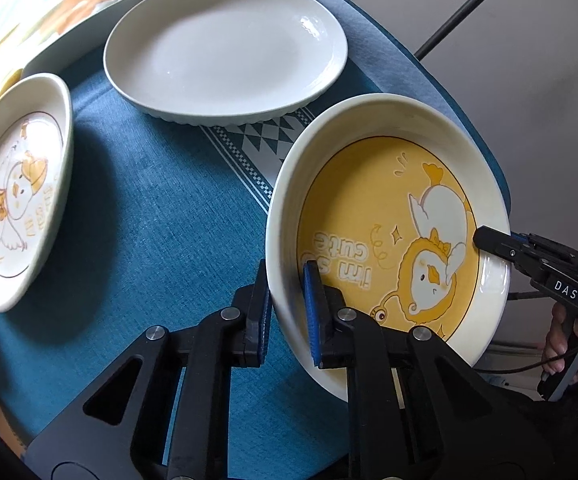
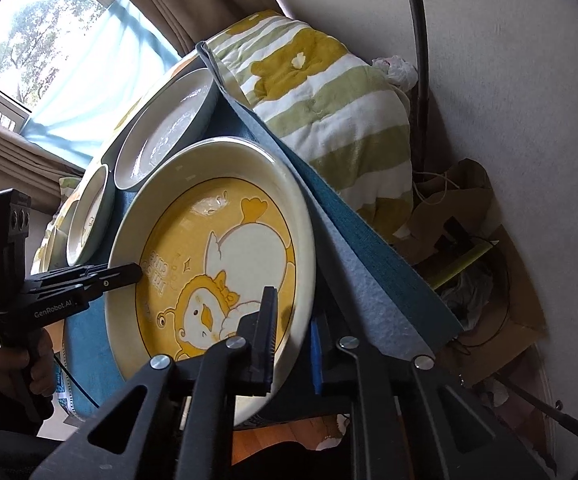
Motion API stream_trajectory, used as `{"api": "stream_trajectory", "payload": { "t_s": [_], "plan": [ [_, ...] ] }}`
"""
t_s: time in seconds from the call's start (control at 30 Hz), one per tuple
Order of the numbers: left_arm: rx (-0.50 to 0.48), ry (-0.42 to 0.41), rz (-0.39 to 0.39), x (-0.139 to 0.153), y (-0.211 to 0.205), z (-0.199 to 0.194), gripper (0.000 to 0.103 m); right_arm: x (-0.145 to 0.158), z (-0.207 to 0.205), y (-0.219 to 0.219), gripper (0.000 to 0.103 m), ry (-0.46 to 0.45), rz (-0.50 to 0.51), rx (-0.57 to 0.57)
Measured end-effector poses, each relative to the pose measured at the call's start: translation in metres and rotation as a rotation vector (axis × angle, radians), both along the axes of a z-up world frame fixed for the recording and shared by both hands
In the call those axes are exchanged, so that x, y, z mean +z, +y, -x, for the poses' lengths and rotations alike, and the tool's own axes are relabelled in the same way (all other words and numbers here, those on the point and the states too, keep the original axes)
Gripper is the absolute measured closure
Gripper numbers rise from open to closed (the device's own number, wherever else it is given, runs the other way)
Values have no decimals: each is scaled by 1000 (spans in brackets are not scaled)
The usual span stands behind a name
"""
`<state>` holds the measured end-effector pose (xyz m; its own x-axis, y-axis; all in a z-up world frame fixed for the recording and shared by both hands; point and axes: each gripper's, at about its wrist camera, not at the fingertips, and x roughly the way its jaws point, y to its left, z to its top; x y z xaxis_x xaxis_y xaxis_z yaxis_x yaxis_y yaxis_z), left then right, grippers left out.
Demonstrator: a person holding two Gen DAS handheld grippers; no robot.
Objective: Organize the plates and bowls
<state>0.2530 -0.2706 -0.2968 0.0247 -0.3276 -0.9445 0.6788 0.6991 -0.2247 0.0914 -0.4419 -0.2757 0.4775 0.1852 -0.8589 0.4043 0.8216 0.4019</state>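
Note:
A yellow duck plate [image 1: 389,220] with a cream rim is held tilted above the blue tablecloth [image 1: 149,208]. My left gripper [image 1: 289,312] is shut on its near-left rim, one finger inside, one outside. My right gripper [image 2: 293,340] is shut on the opposite rim of the same plate [image 2: 217,264]. Each gripper shows in the other's view: the right one [image 1: 501,246], the left one [image 2: 125,274]. A plain white oval plate [image 1: 225,52] lies behind, a white duck plate [image 1: 13,196] at the left.
A striped green and orange quilt [image 2: 321,100] lies beyond the table's far edge [image 2: 329,208]. Cardboard and cables [image 2: 469,240] clutter the floor by the wall. A window [image 2: 37,48] with curtains is at the upper left.

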Motion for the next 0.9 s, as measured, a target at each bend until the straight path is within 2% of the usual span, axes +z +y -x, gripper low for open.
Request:
{"api": "stream_trajectory", "payload": {
  "t_s": [0.2,0.53,0.67,0.9],
  "plan": [
    [4,-9,-3,1,-2,2,90,1,-2,2,90,12,23,17],
    [72,-42,27,24,19,10,90,11,-10,13,90,7,80,93],
    [134,-54,48,38,38,14,90,23,-16,22,90,-22,111,147],
    [308,-104,82,74,97,29,90,54,-40,56,90,-84,143,309]
  ]
}}
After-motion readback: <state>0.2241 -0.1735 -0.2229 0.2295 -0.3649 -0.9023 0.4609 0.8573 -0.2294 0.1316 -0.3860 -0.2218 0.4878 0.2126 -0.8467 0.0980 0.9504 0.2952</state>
